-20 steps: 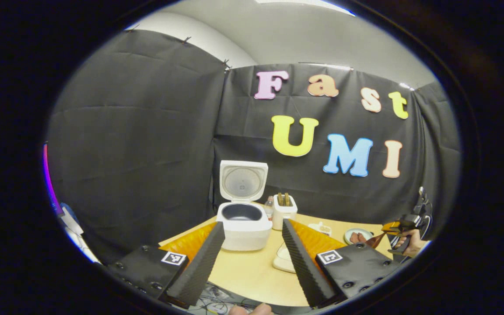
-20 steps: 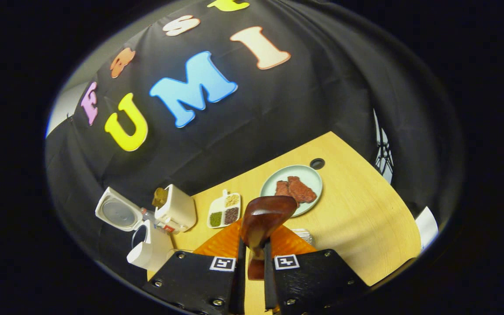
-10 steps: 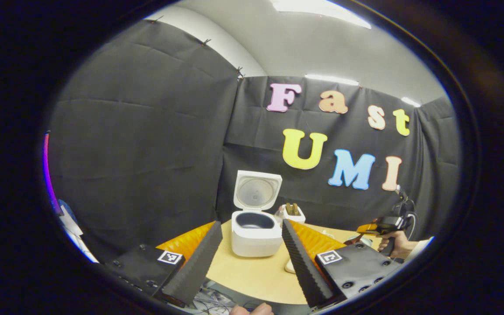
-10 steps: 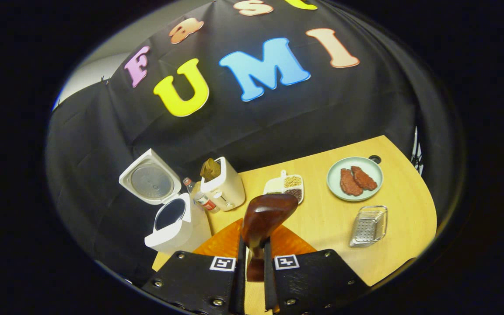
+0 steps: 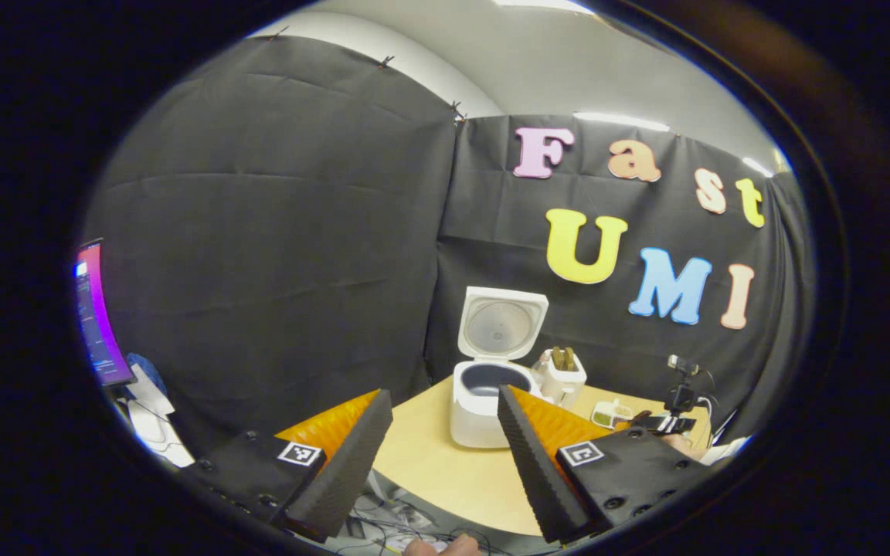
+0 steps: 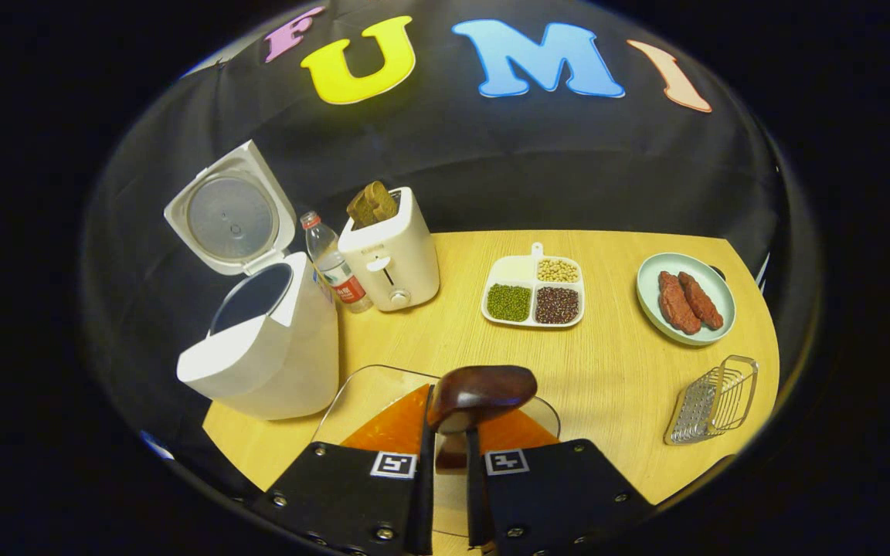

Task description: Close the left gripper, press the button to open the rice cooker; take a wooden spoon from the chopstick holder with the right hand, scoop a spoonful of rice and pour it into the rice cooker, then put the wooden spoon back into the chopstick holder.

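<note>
The white rice cooker (image 6: 267,363) stands at the table's left with its lid (image 6: 229,212) raised; it also appears as the rice cooker (image 5: 484,394) in the left gripper view. My right gripper (image 6: 449,421) is shut on the dark wooden spoon (image 6: 484,388), whose bowl points forward above a clear dish (image 6: 371,386) at the table's near edge. A white holder (image 6: 391,255) with brown pieces sticking out stands right of the cooker. My left gripper (image 5: 443,395) is open with nothing between its fingers, back from the table's near edge.
A plastic bottle (image 6: 333,266) stands between cooker and holder. A divided dish of beans (image 6: 534,289), a plate of meat (image 6: 684,297) and a metal rack (image 6: 711,398) lie to the right on the wooden table (image 6: 615,371). A monitor (image 5: 97,313) glows at the far left.
My right gripper has tipped downward and swung over the near table with the spoon still held, now above the clear dish. My left gripper has drawn back and turned left; it stays open.
</note>
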